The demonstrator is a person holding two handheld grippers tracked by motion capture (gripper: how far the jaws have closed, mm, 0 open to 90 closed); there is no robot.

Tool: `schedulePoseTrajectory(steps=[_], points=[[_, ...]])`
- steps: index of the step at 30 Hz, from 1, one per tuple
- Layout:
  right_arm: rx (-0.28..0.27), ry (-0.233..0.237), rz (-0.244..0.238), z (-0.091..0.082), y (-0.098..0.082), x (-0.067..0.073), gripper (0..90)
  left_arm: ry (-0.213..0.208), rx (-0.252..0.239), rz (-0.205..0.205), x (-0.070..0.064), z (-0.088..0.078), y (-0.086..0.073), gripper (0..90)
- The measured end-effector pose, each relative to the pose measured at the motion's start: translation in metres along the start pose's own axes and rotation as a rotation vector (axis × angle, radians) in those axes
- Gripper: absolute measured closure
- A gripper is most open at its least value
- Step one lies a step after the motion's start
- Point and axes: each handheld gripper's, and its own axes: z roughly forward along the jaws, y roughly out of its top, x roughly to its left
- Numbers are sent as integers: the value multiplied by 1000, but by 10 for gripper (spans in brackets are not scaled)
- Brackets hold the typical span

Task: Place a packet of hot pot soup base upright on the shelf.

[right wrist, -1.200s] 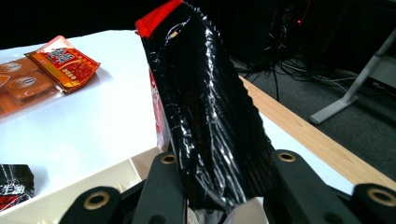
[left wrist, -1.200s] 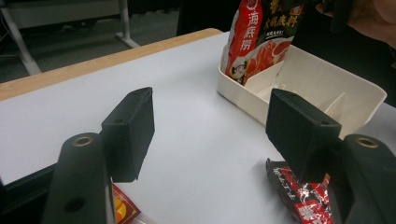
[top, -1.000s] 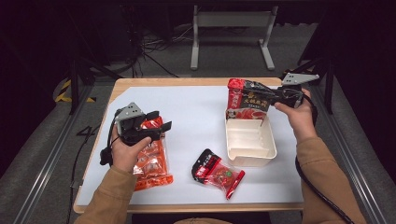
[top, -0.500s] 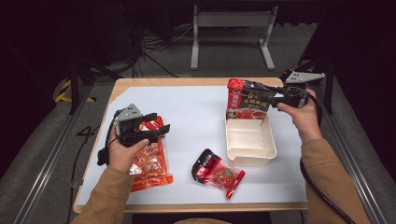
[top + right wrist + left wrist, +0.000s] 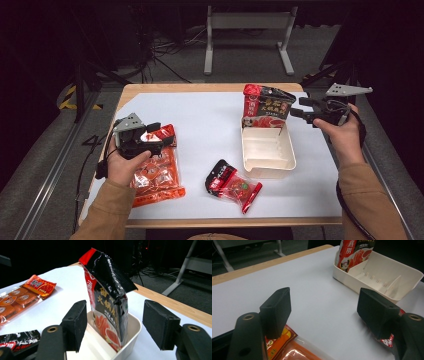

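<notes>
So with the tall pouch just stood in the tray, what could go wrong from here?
The red-and-black pouch stands upright at the far end of the cream tray, top-heavy with a folded flap; it may tip over. The right gripper, whose jaws have just been opening and no longer press it, is close beside it and could knock it. The left gripper sits open over the orange packet; a shallow grab might only pinch its edge.

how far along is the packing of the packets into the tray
Done: one red and black pouch stands upright in the far end of the cream tray; the right tongs have just been opening and sit beside it with nothing between them. In hand: the left tongs, open over the orange packet. Left: that packet and the small red packet on the table.
</notes>
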Motion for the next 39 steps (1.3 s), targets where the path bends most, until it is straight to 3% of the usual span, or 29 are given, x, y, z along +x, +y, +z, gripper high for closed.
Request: schedulePoseTrajectory(steps=[13, 19, 33, 36, 39], points=[[17, 0, -23, -20, -15, 18, 377, 15, 22, 23, 10, -10, 0, 292], [17, -6, -16, -24, -32, 24, 375, 31, 39, 26, 14, -16, 0, 289], [-1, -8, 14, -27, -51, 27, 358, 51, -6, 7, 23, -24, -2, 267], [3, -7, 15, -25, -52, 27, 351, 66, -21, -26, 30, -25, -4, 260], [3, -7, 16, -23, -53, 27, 346, 75, -39, -33, 39, -27, -7, 274]])
